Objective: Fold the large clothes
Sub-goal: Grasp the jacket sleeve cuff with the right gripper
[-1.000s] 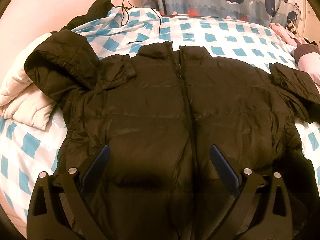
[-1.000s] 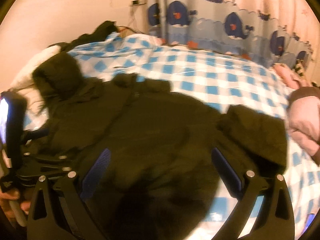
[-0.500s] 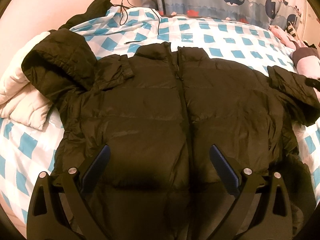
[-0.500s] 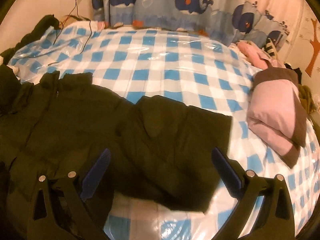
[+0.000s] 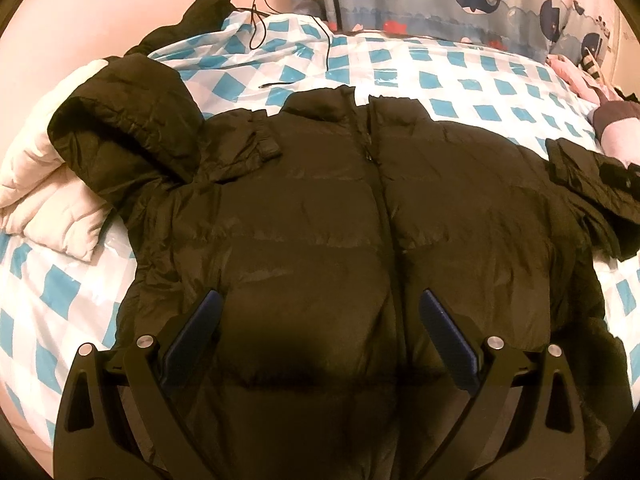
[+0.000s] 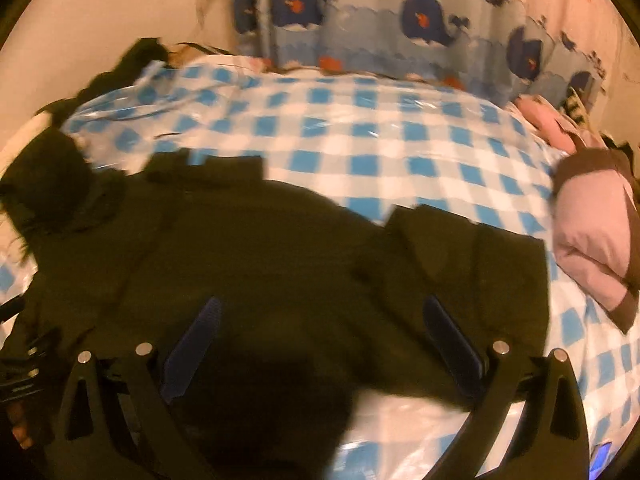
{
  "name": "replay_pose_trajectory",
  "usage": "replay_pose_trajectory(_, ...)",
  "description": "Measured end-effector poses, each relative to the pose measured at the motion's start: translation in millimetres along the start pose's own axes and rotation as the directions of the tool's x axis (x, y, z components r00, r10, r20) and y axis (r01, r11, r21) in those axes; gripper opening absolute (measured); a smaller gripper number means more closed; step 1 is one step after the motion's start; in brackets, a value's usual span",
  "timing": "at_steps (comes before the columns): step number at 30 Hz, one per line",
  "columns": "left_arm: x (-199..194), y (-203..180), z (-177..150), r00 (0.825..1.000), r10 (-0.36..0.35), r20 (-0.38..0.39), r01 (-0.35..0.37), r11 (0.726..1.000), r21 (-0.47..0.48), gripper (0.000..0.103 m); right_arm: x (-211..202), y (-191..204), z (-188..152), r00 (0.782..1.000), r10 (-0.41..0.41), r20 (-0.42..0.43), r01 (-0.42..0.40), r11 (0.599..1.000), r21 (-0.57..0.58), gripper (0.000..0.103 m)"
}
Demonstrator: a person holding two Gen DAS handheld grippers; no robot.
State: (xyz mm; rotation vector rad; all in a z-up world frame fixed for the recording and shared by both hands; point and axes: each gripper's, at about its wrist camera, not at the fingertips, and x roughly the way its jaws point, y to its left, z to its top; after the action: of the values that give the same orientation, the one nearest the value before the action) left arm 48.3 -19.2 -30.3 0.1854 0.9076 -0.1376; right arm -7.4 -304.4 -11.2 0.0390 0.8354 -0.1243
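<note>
A large dark puffer jacket [image 5: 320, 216] lies front up and zipped on the checked bed, collar at the far side. Its left sleeve [image 5: 132, 132] is folded in near the shoulder; its right sleeve [image 5: 592, 184] lies out to the right. My left gripper [image 5: 320, 316] is open and empty, above the jacket's lower front. In the blurred right wrist view the jacket [image 6: 260, 264] fills the lower left, with the right sleeve [image 6: 472, 264] ahead. My right gripper [image 6: 320, 320] is open and empty above the sleeve area.
A white quilted garment [image 5: 44, 184] lies at the bed's left edge. A folded pink and brown garment [image 6: 592, 220] lies at the right. A black cable [image 5: 292, 56] trails across the far sheet. A whale-print curtain [image 6: 400, 20] hangs behind the bed.
The right wrist view swung right to the sleeve, then back left over the jacket. The left gripper drifted slightly; both stayed open.
</note>
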Motion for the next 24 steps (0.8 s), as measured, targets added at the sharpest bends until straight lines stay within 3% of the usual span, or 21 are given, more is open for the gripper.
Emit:
replay_pose_trajectory(5, -3, 1, 0, 1.0, 0.006, 0.011, -0.006, 1.0, 0.005, 0.095, -9, 26, 7, 0.992, -0.108, 0.06, 0.114, 0.988, -0.102, 0.097)
replay_pose_trajectory(10, -1, 3, 2, 1.0, 0.013, 0.009, -0.013, 1.0, -0.003, 0.095, 12, 3, 14, 0.981, -0.191, 0.026, 0.193, 0.973, -0.126, 0.097)
replay_pose_trajectory(13, 0, 3, 3, 1.0, 0.015, 0.01, -0.015, 1.0, 0.004, 0.095, 32, -23, 20, 0.954, -0.298, 0.013, 0.297, 0.944, -0.146, 0.097)
replay_pose_trajectory(17, 2, -1, 3, 1.0, 0.015, 0.005, -0.015, 1.0, 0.013, 0.095, 68, -74, 21, 0.954, -0.279, -0.111, 0.274, 0.96, -0.059, 0.097)
replay_pose_trajectory(24, 7, -6, 2, 1.0, 0.021, -0.005, -0.02, 0.999, 0.025, 0.095, 123, -94, 11, 0.911, -0.363, -0.197, 0.338, 0.929, -0.153, 0.097)
